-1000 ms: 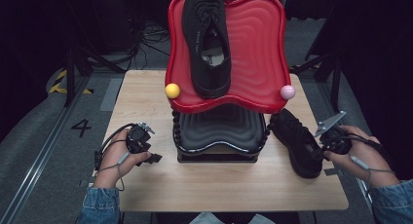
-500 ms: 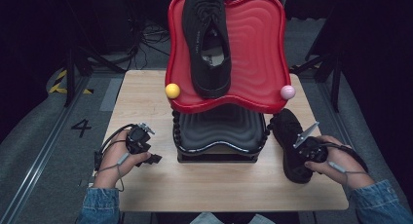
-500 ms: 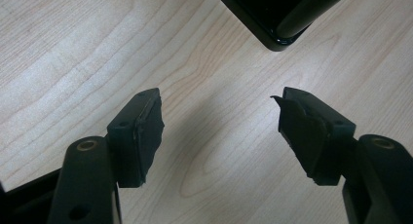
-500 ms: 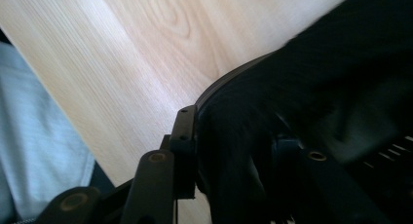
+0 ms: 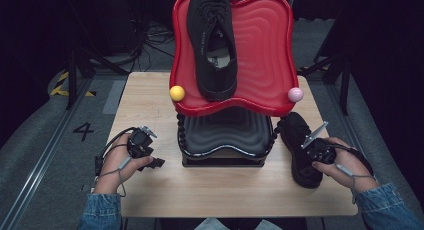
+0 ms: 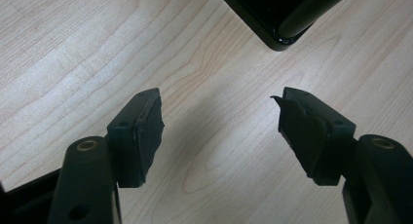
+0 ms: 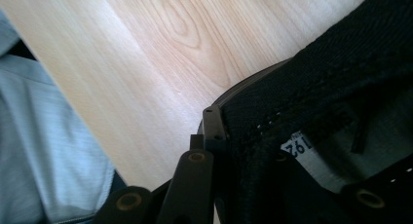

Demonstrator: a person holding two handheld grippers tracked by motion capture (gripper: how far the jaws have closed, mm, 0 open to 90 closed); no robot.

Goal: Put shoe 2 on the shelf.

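Note:
One black shoe [image 5: 212, 40] lies on the red wavy tray [image 5: 265, 50] that tops the rack. A second black shoe [image 5: 296, 135] lies on the table to the rack's right. My right gripper [image 5: 311, 159] is at that shoe's near end, and its jaws have just been closing with the heel collar between them. In the right gripper view one jaw presses the outside of the shoe [image 7: 321, 87] wall while the other sits inside; the right gripper [image 7: 263, 151] is shut on it. My left gripper [image 5: 154, 162] rests left of the rack, open, with bare wood between the jaws of the left gripper [image 6: 219, 131].
A black ribbed tray [image 5: 225, 132] forms the rack's lower tier. A yellow ball [image 5: 177, 93] and a pink ball [image 5: 295, 94] cap the red tray's front corners. The rack's black base corner [image 6: 280, 19] is just beyond my left jaws. The wooden table [image 5: 215, 190] ends close to the person.
My right hand has moved left and down from beside the shoe onto its near end, and the jaws now clamp the collar. The left hand has stayed in place.

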